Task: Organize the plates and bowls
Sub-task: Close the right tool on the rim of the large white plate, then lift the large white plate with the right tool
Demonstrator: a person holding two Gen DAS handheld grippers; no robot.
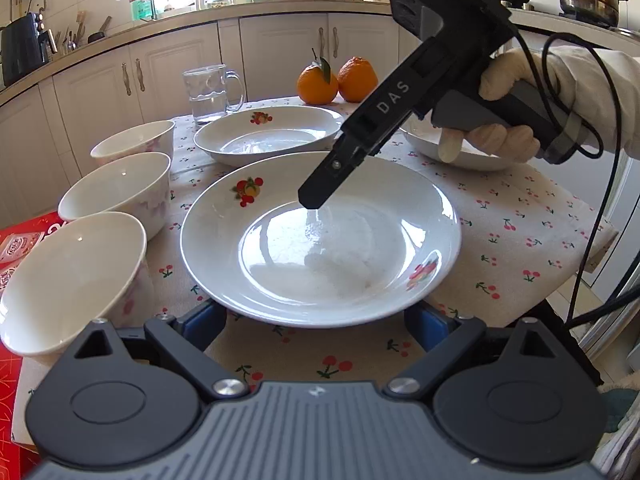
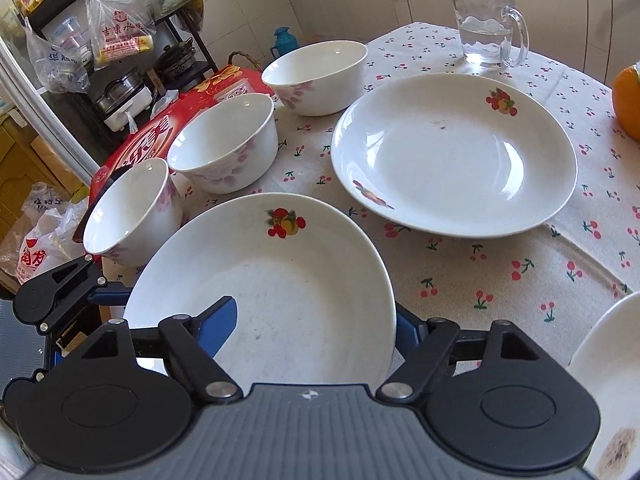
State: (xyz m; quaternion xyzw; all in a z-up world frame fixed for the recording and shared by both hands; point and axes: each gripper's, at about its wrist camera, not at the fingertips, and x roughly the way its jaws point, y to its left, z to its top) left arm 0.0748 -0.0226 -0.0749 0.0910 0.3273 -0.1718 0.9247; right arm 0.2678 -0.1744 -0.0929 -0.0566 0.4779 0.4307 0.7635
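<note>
A white fruit-print plate (image 1: 340, 272) (image 2: 280, 280) sits nearest on the cherry-print tablecloth. My left gripper (image 1: 316, 320) is open, and both blue fingers are partly tucked under the plate's near rim. My right gripper (image 2: 316, 308) reaches in from the right, held by a gloved hand (image 1: 508, 80). It straddles that plate's rim: one finger over the inside, the other outside the rim, with a wide gap between the pads. A second plate (image 1: 268, 132) (image 2: 452, 152) lies behind, and a third plate (image 1: 472, 160) (image 2: 612, 380) at the right. Three white floral bowls (image 1: 116, 188) (image 2: 228, 140) stand in a row on the left.
A glass mug of water (image 1: 208, 92) (image 2: 488, 28) and two oranges (image 1: 316, 84) stand at the far side. A red box (image 2: 160, 128) lies beside the bowls. The table's edge (image 1: 600, 248) drops off at the right. Kitchen cabinets stand behind.
</note>
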